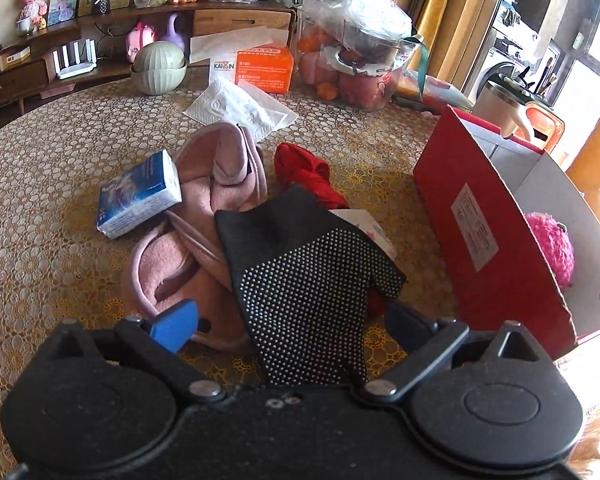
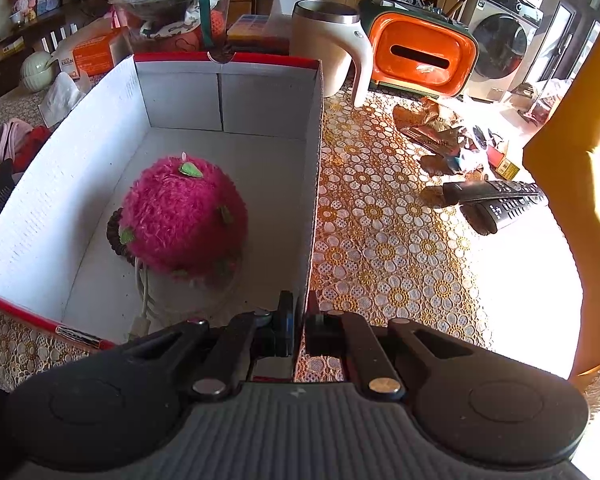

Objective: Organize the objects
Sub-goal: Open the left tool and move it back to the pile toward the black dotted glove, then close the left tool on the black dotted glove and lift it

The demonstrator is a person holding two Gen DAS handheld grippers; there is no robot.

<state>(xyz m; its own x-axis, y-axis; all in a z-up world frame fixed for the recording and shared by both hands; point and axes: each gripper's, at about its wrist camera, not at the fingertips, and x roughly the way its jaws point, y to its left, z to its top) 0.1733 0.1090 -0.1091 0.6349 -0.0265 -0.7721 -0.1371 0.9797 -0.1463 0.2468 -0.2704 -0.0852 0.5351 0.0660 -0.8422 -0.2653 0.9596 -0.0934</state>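
Observation:
A black glove with white grip dots [image 1: 300, 280] lies on the lace-covered table over a pink cloth [image 1: 204, 208] and a red cloth [image 1: 304, 168]. My left gripper [image 1: 292, 322] stands open just above it. The glove's lower part runs between the blue pads [image 1: 176, 320], which do not touch it. A small blue carton [image 1: 140, 196] leans on the pink cloth. To the right stands a red cardboard box [image 1: 488, 240] with a white inside [image 2: 80, 200]. It holds a fluffy pink hat [image 2: 184, 220] and a white cable [image 2: 142, 292]. My right gripper [image 2: 302, 328] is shut on the box's right wall [image 2: 314, 200] at the near corner.
White tissues [image 1: 240, 110], an orange carton [image 1: 260, 70], a green lidded bowl [image 1: 158, 66] and a bagged fruit container [image 1: 356, 56] sit at the table's far side. Right of the box are a cream mug [image 2: 332, 44], an orange tissue holder [image 2: 420, 56], wrappers and two remotes [image 2: 500, 204].

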